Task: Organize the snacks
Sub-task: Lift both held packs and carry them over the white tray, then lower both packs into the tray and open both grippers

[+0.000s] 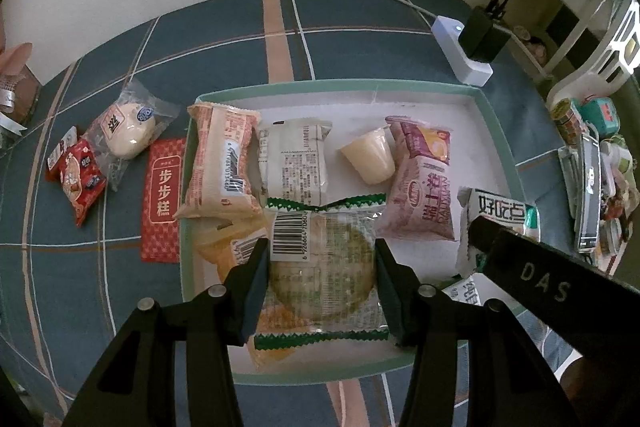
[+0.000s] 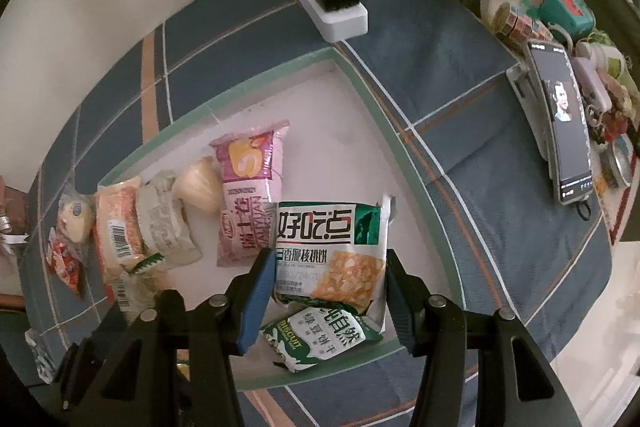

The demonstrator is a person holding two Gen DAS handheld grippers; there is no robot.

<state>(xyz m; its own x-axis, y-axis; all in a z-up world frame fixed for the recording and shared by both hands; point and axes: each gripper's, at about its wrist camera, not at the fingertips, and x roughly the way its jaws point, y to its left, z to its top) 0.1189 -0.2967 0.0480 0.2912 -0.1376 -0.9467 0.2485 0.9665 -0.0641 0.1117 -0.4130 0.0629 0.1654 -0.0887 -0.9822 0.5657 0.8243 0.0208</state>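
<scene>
Placing snacks into the shallow white tray with the mint-green rim (image 1: 500,131) looks like the step in hand; most packets already lie inside.

Left gripper (image 1: 320,267): jaws spread, one on each side of the clear round-biscuit packet with green zigzag ends (image 1: 324,267), which lies flat at the tray's 6 o'clock edge, barcode up. Pads appear just beside the wrapper. Whether they press it, I cannot tell; judged released.

Right gripper (image 2: 328,291): jaws likewise apart, straddling the white-and-green walnut-biscuit pouch (image 2: 332,251). It lies at about 4 o'clock in the tray, overlapping a small green-and-white mung-bean biscuit packet (image 2: 320,339) nearer the rim.

Other tray contents, from 9 to 3 o'clock: orange-and-white cake wrapper (image 1: 220,163), pale printed white packet (image 1: 292,159), cream jelly cup on its side (image 1: 370,155), pink-purple pouch (image 1: 420,179).

Still outside, at the tray's 9 o'clock on the blue plaid cloth (image 1: 224,39): flat red sachet with white characters (image 1: 162,199), clear bag holding a white bun (image 1: 128,131), small red packet (image 1: 80,183).

Judged next: either tidy the overlapping packets or draw back and fetch the three outside. Film wrappers are slick and crinkly; a grip on the sealed edge should hold better than on the flat face.
</scene>
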